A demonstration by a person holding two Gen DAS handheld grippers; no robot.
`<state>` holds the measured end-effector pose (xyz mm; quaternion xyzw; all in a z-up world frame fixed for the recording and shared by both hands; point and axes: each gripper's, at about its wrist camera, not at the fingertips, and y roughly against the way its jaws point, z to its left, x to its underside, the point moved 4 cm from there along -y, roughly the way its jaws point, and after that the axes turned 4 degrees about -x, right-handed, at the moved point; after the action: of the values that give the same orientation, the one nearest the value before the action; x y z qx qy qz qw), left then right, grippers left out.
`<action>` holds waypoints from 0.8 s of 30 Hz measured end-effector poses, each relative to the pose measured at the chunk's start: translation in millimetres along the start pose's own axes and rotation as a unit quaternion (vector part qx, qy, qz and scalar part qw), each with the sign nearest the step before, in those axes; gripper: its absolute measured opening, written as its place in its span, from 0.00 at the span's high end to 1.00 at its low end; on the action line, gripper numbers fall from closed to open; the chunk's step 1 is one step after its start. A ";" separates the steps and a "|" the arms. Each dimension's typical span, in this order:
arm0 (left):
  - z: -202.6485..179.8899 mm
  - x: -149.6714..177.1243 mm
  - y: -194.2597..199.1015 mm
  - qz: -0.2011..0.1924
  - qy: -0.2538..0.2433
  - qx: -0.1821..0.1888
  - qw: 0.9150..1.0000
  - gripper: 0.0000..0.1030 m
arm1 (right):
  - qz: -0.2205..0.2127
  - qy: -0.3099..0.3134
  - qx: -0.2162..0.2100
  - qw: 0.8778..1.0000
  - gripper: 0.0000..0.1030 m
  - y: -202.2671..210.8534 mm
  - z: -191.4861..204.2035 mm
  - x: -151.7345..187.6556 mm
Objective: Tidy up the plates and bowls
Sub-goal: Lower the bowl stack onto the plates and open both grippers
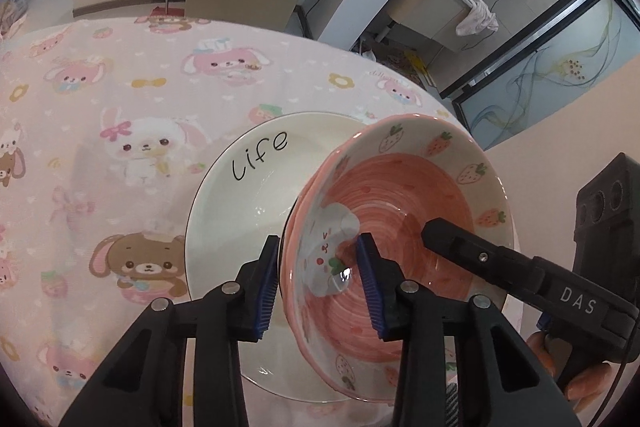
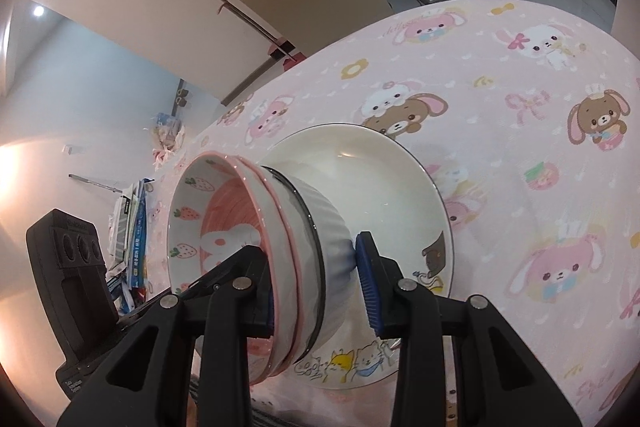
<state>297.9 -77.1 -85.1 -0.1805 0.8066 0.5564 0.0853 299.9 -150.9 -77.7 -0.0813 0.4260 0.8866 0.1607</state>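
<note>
Pink bowls (image 1: 400,219) over white plate (image 1: 248,187)

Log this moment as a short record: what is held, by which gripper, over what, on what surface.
held: nested bowls, pink strawberry bowl inside, white ribbed bowl outermost, tilted
left gripper: jaws straddle the stack's rim
right gripper: shut on the stack's opposite rim
below: white plate marked "Life"
surface: pink cartoon tablecloth
</note>
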 end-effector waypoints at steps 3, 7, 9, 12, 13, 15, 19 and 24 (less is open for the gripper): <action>-0.4 -1.4 -0.8 -0.001 -0.005 -0.003 1.000 0.66 | -0.004 -0.001 -0.002 1.000 0.68 2.1 -2.0 -1.1; -0.6 -1.7 -0.5 -0.005 -0.009 -0.004 1.000 0.67 | -0.010 0.011 0.003 1.000 0.68 4.0 0.9 -3.3; -0.5 -2.5 -0.6 -0.006 -0.010 -0.003 1.000 0.68 | -0.012 0.016 0.007 1.000 0.68 4.1 1.7 -4.3; -1.1 -3.1 -0.1 -0.008 -0.014 -0.004 1.000 0.70 | -0.012 0.018 0.018 1.000 0.68 2.3 0.5 -4.6; -1.4 -2.5 -0.1 -0.009 -0.016 -0.004 1.000 0.70 | -0.012 0.021 0.022 0.999 0.68 1.7 0.3 -4.3; -2.6 -2.5 0.5 -0.013 -0.020 -0.004 1.000 0.70 | -0.011 0.020 0.026 0.999 0.68 -0.1 -1.8 -4.1; -4.6 -3.0 0.6 -0.014 -0.026 -0.008 1.000 0.70 | -0.010 0.015 0.017 1.000 0.68 0.4 -5.9 -3.8; -4.1 -5.6 1.0 -0.015 -0.038 -0.015 0.999 0.72 | -0.009 0.030 0.020 0.999 0.68 0.9 -5.2 -2.3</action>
<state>302.9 -79.4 -80.8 -0.1724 0.7918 0.5733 0.1211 301.7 -156.0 -79.6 -0.1088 0.4472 0.8737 0.1575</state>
